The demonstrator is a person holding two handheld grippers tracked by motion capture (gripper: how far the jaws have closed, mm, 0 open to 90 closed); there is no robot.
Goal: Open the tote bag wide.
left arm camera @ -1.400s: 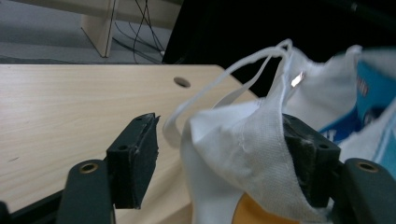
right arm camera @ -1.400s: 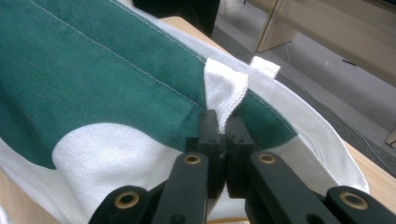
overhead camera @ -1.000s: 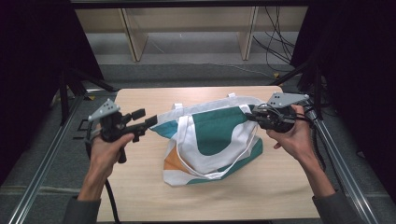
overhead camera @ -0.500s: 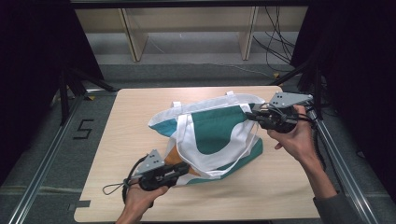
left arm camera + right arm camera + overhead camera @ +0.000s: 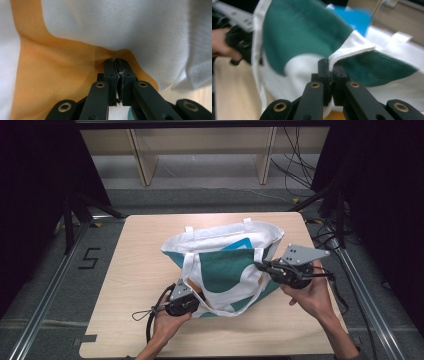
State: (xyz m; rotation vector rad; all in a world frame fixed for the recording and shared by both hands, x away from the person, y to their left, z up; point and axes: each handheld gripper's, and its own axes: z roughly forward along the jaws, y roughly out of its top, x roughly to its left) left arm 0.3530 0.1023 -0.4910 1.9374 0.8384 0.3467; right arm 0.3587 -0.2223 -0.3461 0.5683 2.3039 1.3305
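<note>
A tote bag (image 5: pixel 220 270), green, white and orange with white handles, lies open-mouthed on the wooden table (image 5: pixel 135 270). My left gripper (image 5: pixel 192 297) is at the bag's near left corner, shut on its orange and white fabric (image 5: pixel 75 65); the cloth is pinched between the jaws in the left gripper view. My right gripper (image 5: pixel 261 266) is at the bag's right side, shut on the white-edged rim (image 5: pixel 352 47) of the green panel. A blue patch (image 5: pixel 239 243) shows inside the bag's mouth. The right gripper view also catches the left hand and its gripper (image 5: pixel 239 42) beyond the bag.
Metal rails (image 5: pixel 42 305) run along both sides of the table. A wooden shelf frame (image 5: pixel 145 155) stands on the floor behind it, with cables (image 5: pixel 295 165) at the right. Bare tabletop lies left of and in front of the bag.
The left gripper left the bag's upper left rim, swung down to the near left corner and shut on the fabric. The right gripper drew its rim nearer and the bag shifted right.
</note>
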